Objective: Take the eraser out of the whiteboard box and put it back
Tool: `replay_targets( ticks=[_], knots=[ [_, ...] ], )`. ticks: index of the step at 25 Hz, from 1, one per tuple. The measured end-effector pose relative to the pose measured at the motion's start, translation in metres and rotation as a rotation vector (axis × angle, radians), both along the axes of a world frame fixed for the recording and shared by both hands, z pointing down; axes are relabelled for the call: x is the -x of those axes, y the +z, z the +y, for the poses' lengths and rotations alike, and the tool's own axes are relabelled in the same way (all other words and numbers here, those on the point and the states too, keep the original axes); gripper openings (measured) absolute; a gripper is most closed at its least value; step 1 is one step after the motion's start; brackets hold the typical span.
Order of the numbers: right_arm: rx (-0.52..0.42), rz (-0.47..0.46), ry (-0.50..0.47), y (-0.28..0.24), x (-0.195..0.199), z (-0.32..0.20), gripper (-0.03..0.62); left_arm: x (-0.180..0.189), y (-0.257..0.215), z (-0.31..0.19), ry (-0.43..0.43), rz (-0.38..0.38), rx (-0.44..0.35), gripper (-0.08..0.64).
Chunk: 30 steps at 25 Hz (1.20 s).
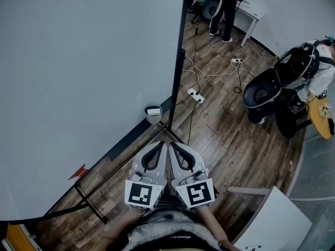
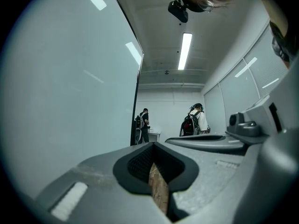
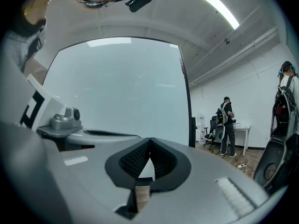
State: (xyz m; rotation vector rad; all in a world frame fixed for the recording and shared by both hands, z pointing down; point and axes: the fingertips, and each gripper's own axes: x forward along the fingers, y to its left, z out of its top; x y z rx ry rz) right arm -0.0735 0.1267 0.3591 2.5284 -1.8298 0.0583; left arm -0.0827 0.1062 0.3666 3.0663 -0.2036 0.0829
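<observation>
A big whiteboard point(image 1: 84, 77) on a black stand fills the left of the head view. On its lower rail sits a small white box point(image 1: 153, 114); what is in it is hidden, and I cannot make out an eraser. My left gripper point(image 1: 161, 145) and right gripper point(image 1: 174, 145) are held side by side low in the middle, short of the box. Both are shut, with nothing between the jaws. The left gripper point(image 2: 153, 145) points along the whiteboard point(image 2: 65, 78). The tips of the right gripper point(image 3: 150, 140) meet in front of the whiteboard point(image 3: 121, 87).
A small red piece point(image 1: 78, 171) hangs on the rail further left. The stand's black leg point(image 1: 90, 205) crosses the wooden floor. A power strip point(image 1: 195, 95) with cables lies beyond, a black chair point(image 1: 269, 90) stands at the right, and a white table point(image 1: 277, 221) is near. People stand at a far desk point(image 1: 251, 12).
</observation>
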Motion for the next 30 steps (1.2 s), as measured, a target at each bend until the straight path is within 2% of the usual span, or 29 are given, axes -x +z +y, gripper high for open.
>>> replay_targets(
  ticks=[5,11,16,18,19,23,30],
  knots=[
    [-0.004,-0.002,0.004,0.004,-0.002,-0.016,0.000,0.001,0.004,-0.017,-0.005,-0.004,-0.008,0.002],
    [-0.031,0.003,-0.004,0.006,0.002,0.000,0.000,0.012,0.007,-0.004,-0.042,-0.002,-0.015,0.002],
    [0.005,-0.004,-0.033,0.006,-0.011,-0.059,0.000,0.006,0.011,-0.064,-0.083,-0.016,0.010,0.002],
    [0.002,-0.002,-0.055,0.004,-0.015,-0.071,0.000,0.004,0.014,-0.075,-0.088,-0.022,-0.023,0.002],
    [0.001,0.000,-0.066,0.004,-0.018,-0.075,0.000,0.002,0.015,-0.079,-0.094,-0.023,-0.031,0.002],
    [0.005,0.003,-0.129,0.007,-0.037,-0.097,0.000,-0.018,0.015,-0.098,-0.172,-0.019,0.033,0.002],
    [0.009,0.007,-0.249,-0.002,-0.083,-0.125,0.000,-0.065,0.003,-0.124,-0.274,-0.009,0.024,0.002]
  ],
)
